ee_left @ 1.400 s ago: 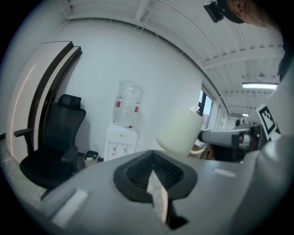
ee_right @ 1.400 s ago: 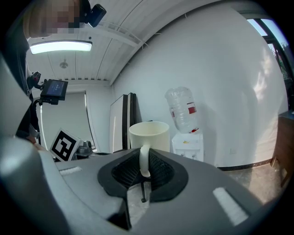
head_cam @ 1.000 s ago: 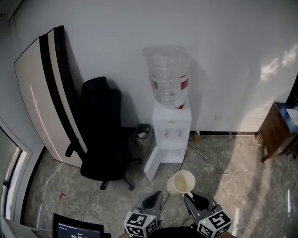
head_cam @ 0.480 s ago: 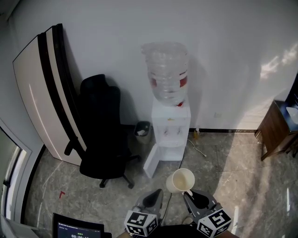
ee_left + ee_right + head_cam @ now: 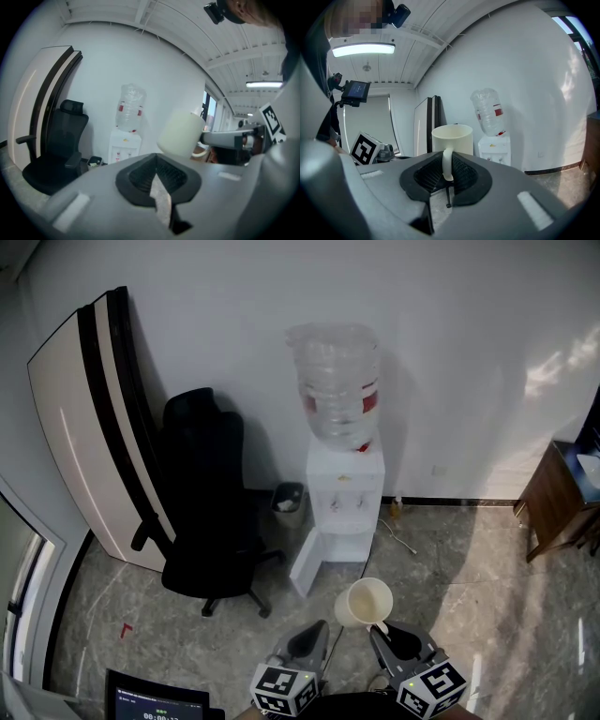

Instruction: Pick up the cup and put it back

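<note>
Right gripper (image 5: 382,636) has the cream cup (image 5: 364,604) by its handle (image 5: 446,164). In the right gripper view the fingers are pinching that handle from both sides, with the cup body sitting upright just past them. From the head view the cup is in the air at about 6 o'clock in the frame, over the marble-look floor (image 5: 469,587), with its open mouth tipped up toward the camera. I can't tell whether there's anything inside it.

Left gripper (image 5: 307,645) sits just beside it at 9 o'clock. Its fingers are pressed together with nothing between them, and they aren't touching the cup. In the left gripper view the cup shows up at roughly 1 o'clock from those fingers.

The rest of the room:
- A white water cooler (image 5: 345,507) stands against the wall (image 5: 450,352) at 12 o'clock from the cup. It has a clear bottle (image 5: 337,385) on top and its lower door is swung open.
- A small bin (image 5: 288,503) sits just beside the cooler at its 9 o'clock.
- A black office chair (image 5: 202,512) is further out at 9 o'clock.
- A white panel (image 5: 89,427) with black stripes leans on the wall behind the chair.
- A wooden cabinet (image 5: 558,502) is at the 3 o'clock edge of the frame.
- A dark screen (image 5: 155,699) peeks in at 7 o'clock.
</note>
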The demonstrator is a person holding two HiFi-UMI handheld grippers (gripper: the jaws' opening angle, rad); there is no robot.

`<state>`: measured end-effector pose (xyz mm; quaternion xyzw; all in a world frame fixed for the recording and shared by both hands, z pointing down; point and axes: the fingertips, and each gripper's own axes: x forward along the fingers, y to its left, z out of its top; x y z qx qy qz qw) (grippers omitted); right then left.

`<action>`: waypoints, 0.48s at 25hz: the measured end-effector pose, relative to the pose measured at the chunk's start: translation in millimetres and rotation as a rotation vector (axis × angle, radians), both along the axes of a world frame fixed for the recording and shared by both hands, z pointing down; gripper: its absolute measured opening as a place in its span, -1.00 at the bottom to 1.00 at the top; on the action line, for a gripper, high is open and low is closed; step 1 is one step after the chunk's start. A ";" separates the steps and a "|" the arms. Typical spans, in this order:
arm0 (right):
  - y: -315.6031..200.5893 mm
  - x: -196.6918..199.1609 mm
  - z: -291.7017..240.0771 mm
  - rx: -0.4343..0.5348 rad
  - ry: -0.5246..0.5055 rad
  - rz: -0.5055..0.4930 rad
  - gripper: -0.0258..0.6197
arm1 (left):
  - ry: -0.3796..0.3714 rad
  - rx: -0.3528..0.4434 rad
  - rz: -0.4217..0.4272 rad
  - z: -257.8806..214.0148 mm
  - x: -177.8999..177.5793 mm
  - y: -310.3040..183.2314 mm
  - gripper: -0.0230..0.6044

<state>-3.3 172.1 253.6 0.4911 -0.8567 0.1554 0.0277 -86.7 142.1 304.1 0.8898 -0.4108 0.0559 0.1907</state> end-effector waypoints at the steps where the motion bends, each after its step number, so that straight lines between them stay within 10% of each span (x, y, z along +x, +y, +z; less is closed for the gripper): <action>1: 1.6 1.9 0.9 0.000 0.000 0.005 -0.76 | -0.001 -0.001 0.000 0.2 0.7 1.5 -0.92; 12: 27.8 49.2 1.9 -0.003 -0.002 0.065 -0.76 | -0.004 -0.009 0.035 3.7 41.5 26.3 -0.92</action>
